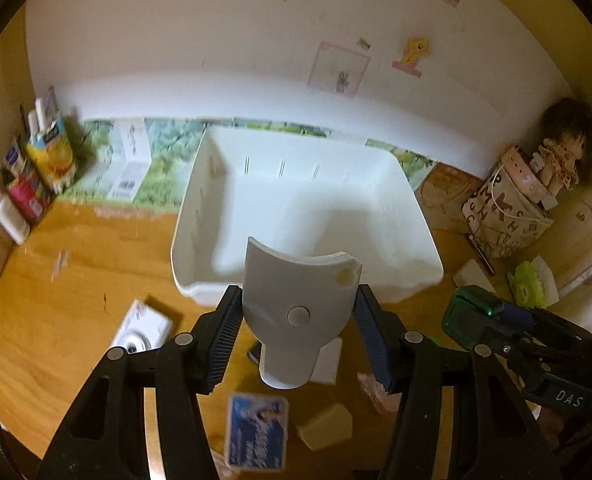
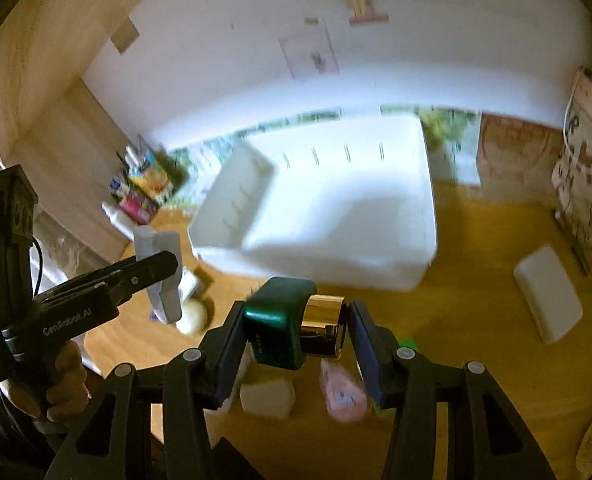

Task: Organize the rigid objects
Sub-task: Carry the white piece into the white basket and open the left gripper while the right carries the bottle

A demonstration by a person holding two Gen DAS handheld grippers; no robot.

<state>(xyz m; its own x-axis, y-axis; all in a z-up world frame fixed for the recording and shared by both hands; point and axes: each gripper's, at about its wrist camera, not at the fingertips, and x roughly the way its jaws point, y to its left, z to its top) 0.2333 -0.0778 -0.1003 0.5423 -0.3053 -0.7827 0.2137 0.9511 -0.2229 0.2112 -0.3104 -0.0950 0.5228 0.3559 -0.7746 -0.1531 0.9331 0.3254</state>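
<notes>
White bin (image 1: 308, 216) is set on the wooden tabletop (image 1: 75, 280), open side up, nothing seen inside; it lies straight ahead of and below both tongs, its near rim just beyond the fingertips in each wrist view. That forward-and-down offset is judged to be what the coming drop turns on. Left gripper (image 1: 296, 332) is seen pinching a grey plastic part (image 1: 296, 312) across its narrow waist; the part's long axis runs along the fingers, the flared end pointing at the bin and overlapping its near rim in the left wrist view, the round end toward the camera. Right gripper (image 2: 291, 332) is pressed onto a green bottle with gold cap (image 2: 291, 328), held crosswise, long axis spanning pad to pad, cap against the right pad. The left gripper is judged slightly nearer the bin, at its left front corner; the right is centred on the near wall. Both tools are pitched steeply downward, held clear above the table. Loose items are left below: a small camera (image 1: 141, 334), a blue card (image 1: 255, 436), a yellowish block (image 1: 326, 426), a white pouch (image 2: 548, 294).
</notes>
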